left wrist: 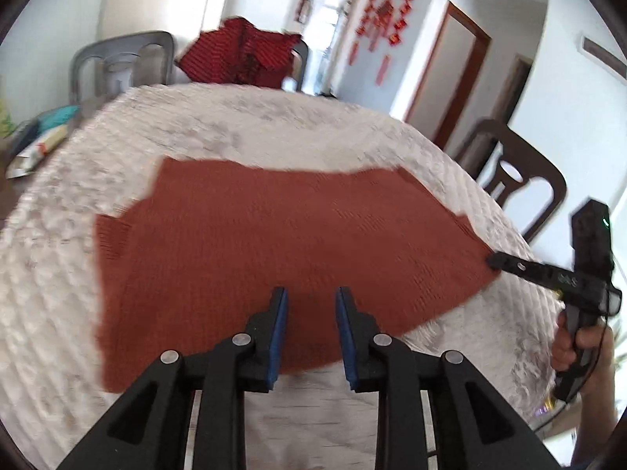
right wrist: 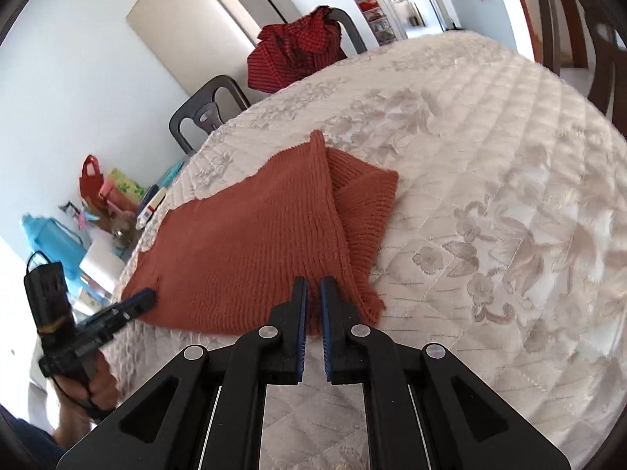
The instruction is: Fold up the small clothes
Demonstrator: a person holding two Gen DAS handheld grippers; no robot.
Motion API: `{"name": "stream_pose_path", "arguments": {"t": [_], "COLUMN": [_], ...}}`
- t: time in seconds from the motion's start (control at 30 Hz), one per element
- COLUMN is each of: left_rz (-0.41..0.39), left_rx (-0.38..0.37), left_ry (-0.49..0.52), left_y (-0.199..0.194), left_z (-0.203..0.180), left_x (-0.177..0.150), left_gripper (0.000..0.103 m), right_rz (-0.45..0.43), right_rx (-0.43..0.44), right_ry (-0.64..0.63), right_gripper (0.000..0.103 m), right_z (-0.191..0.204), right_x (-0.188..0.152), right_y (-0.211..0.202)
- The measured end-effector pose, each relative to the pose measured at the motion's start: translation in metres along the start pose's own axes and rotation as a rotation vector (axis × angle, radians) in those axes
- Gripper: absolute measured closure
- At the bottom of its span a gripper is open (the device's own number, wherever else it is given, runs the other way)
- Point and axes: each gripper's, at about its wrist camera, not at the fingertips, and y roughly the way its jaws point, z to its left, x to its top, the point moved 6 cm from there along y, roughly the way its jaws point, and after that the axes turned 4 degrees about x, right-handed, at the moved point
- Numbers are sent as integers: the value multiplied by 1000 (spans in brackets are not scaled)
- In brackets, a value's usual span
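Rust knit sweater [right wrist: 250, 250] on quilted table [right wrist: 490, 156], right claw [right wrist: 312, 286] pinching hem, left claw [left wrist: 311, 297] parted

Quilted cream floral cover [right wrist: 490, 164] spread over the counter. Red-and-black checked garment [left wrist: 239, 53] draped on a chair at the far side. Grey chair [left wrist: 121, 62] beside it, dark wooden chair [left wrist: 513, 180] at the other edge. Bright bags: red [right wrist: 91, 180], blue [right wrist: 51, 235], heaped by the wall. Red paper decorations [left wrist: 386, 19] on the far wall, brown door frame [left wrist: 446, 74] nearby.
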Motion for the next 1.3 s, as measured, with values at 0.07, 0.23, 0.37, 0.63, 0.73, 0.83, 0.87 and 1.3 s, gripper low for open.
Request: {"name": "stream_pose_path", "arguments": {"t": [0.07, 0.23, 0.37, 0.63, 0.73, 0.83, 0.87, 1.3], "left_rz": [-14, 10, -44, 7, -13, -3, 6, 5], "left_rx": [57, 94, 121, 148, 152, 182, 190, 213], "left_ry": [-26, -111, -113, -126, -116, -122, -125, -137], "left_y": [-2, 1, -4, 11, 11, 20, 24, 19], "left_z": [17, 44, 48, 59, 60, 65, 67, 76], "left_x": [1, -4, 10, 11, 22, 29, 29, 30], "left_gripper": [76, 76, 76, 76, 76, 76, 76, 75], "right_rz": [-23, -14, -36, -1, -18, -26, -28, -19], "right_rx": [3, -13, -16, -30, -38, -26, -41, -84], "right_ry": [-23, 31, -18, 37, 9, 6, 3, -35], "right_gripper": [96, 96, 96, 96, 96, 96, 96, 96], "right_z": [7, -10, 3, -11, -4, 0, 0, 5], "right_x": [3, 3, 12, 24, 29, 38, 42, 45], "right_y": [-5, 3, -3, 29, 24, 27, 30, 36]}}
